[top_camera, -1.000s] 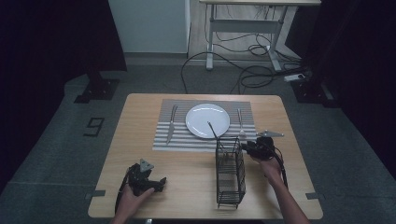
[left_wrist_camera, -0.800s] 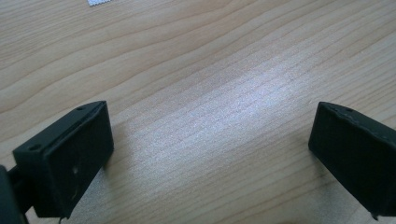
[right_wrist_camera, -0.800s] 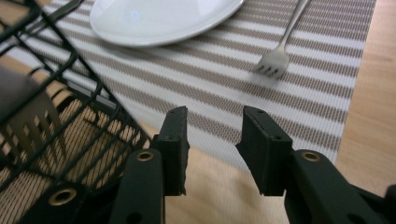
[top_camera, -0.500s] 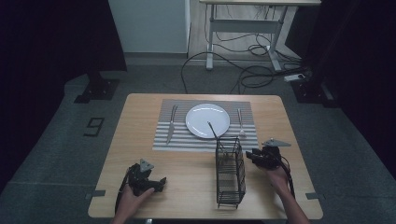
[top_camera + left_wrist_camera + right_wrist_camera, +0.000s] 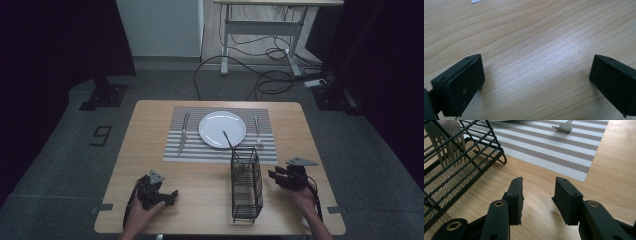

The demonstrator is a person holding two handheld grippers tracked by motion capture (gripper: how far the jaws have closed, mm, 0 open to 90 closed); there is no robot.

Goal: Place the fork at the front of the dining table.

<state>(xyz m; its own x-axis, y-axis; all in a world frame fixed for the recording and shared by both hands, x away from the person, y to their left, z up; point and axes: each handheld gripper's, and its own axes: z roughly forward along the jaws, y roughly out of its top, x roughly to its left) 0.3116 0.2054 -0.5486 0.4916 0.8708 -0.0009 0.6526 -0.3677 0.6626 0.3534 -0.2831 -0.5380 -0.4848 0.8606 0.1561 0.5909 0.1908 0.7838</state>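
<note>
A black wire basket [image 5: 246, 182] stands on the wooden table [image 5: 210, 180], just in front of a striped placemat [image 5: 175, 150]. A fork [image 5: 449, 142] stands in the basket [image 5: 454, 167] with its tines down, and its handle [image 5: 227, 137] pokes out over a white plate [image 5: 222, 128]. My right gripper [image 5: 274, 176] lies right of the basket, and its jaws [image 5: 539, 182] are open over bare wood with nothing between them. My left gripper [image 5: 171, 195] rests near the front left, its jaws [image 5: 536, 61] open wide over bare wood.
A knife [image 5: 184, 132] lies left of the plate on the placemat and another fork [image 5: 257, 132] right of it. That fork's head [image 5: 564, 126] is just beyond my right jaws. Cables trail over the floor behind the table.
My right gripper has drawn back from beside the basket's far end toward the table's near edge, staying to the basket's right. The left gripper has not moved.
</note>
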